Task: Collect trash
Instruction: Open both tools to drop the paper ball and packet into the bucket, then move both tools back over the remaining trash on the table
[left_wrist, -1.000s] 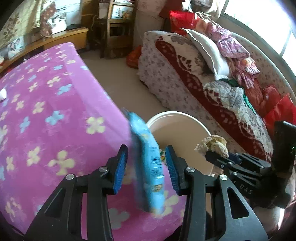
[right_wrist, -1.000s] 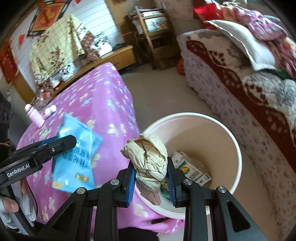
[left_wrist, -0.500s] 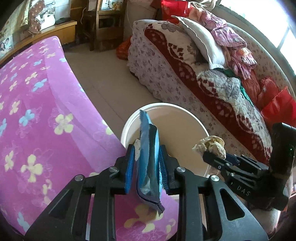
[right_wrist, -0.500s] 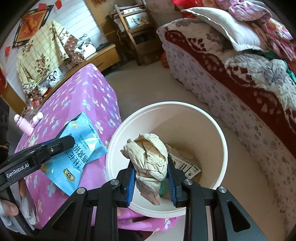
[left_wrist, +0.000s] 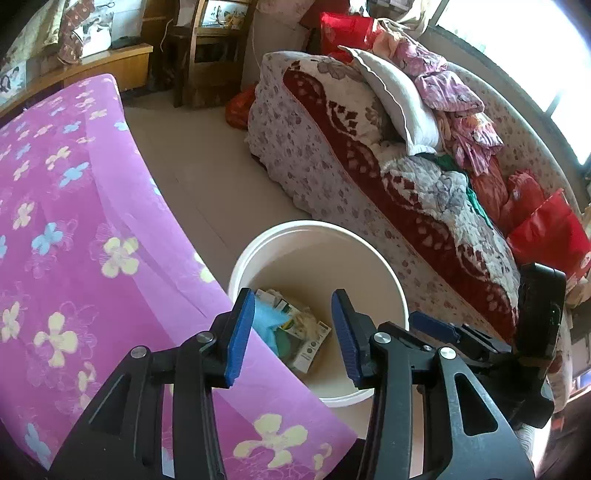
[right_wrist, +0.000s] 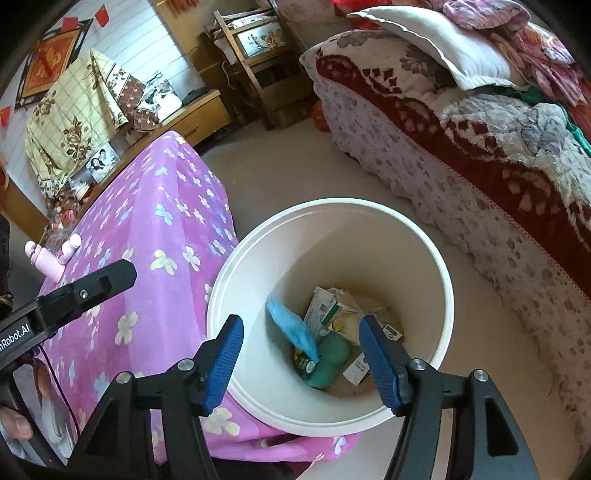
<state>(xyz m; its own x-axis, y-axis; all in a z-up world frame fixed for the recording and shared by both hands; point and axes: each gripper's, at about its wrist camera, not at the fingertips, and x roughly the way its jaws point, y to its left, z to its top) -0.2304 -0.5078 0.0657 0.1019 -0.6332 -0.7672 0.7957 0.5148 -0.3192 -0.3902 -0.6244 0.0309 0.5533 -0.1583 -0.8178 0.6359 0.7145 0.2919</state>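
Note:
A white bucket (right_wrist: 436, 266) stands on the floor beside the pink flowered table (right_wrist: 162, 229). Inside it lie a blue snack wrapper (right_wrist: 295, 328), small cartons (right_wrist: 325, 306), a green lump (right_wrist: 330, 356) and crumpled paper. My right gripper (right_wrist: 301, 360) hangs over the bucket, its jaws opening with nothing between them. My left gripper (left_wrist: 291, 328) is above the table's corner and the bucket (left_wrist: 306, 229) rim, jaws opening and empty. The blue wrapper (left_wrist: 267, 319) shows just past its left pad. The left gripper's finger (right_wrist: 92, 288) reaches in from the left of the right wrist view.
A bed with a red and white patterned blanket (left_wrist: 369, 173) and pillows runs along the right. A wooden chair (right_wrist: 258, 59) and low cabinet (right_wrist: 192, 118) stand at the back. A pink bottle (right_wrist: 48, 258) sits on the table's far left. Bare floor lies between table and bed.
Both grippers opened. The blue wrapper left the left gripper and the crumpled paper wad left the right one; both now lie in the bucket.

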